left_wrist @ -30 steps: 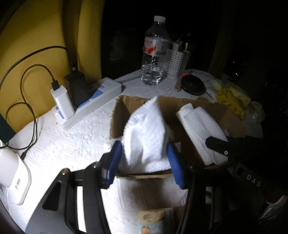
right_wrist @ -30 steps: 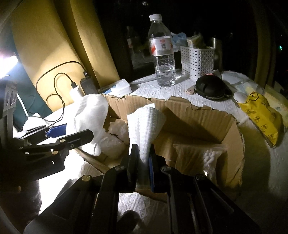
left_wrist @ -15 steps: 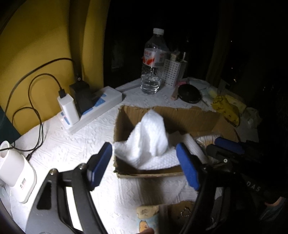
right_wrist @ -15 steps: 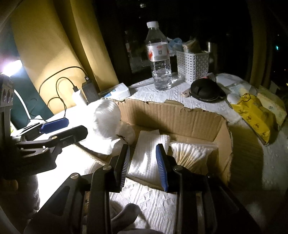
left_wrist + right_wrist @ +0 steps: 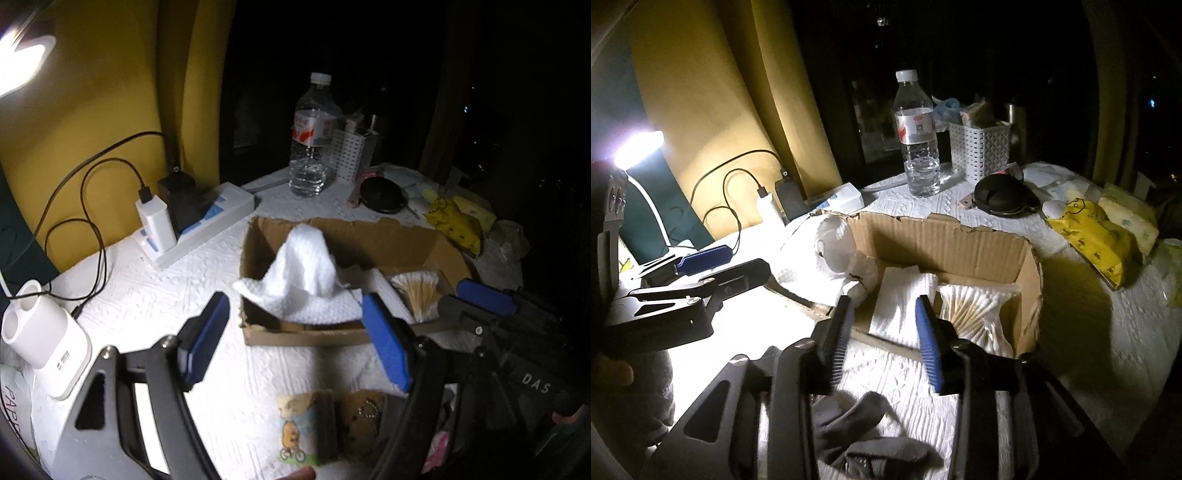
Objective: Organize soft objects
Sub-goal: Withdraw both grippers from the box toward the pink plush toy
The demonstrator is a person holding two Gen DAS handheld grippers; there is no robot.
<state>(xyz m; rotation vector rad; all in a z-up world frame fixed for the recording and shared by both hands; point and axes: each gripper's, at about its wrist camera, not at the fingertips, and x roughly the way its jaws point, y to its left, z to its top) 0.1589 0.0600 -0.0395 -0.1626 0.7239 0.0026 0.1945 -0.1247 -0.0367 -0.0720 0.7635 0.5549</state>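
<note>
Soft white cloth (image 5: 304,273), a quilted, dimpled fabric bunched into a peak, sits in the left end of the cardboard box (image 5: 391,240), with one corner draped over the box's left wall. The box is brown corrugated board with ragged, torn upper edges and stands on a white embossed table covering (image 5: 155,295). Inside it, a flat folded white towel (image 5: 901,302) lies in the middle, and a clear packet of cotton swabs (image 5: 975,314) with pale wooden sticks lies at the right end, just beside the towel. The left gripper (image 5: 295,339) is near the box's front wall, its blue-padded jaws spread wide and holding nothing. The right gripper (image 5: 884,332) is at the near edge of the box, above the folded towel, jaws likewise released and empty (whether a pad touches the towel cannot be determined). Beyond the box stands a clear plastic water bottle (image 5: 918,136) with a white cap, next to a white perforated plastic basket (image 5: 980,147). A round black pouch (image 5: 1004,195) and a crinkled yellow printed packet (image 5: 1093,236) lie to the right. On the left, a white power strip (image 5: 207,221) carries a white charger and a black adapter with looped black cables. Dark grey fabric (image 5: 857,435) lies on the near side, under the right gripper.
</note>
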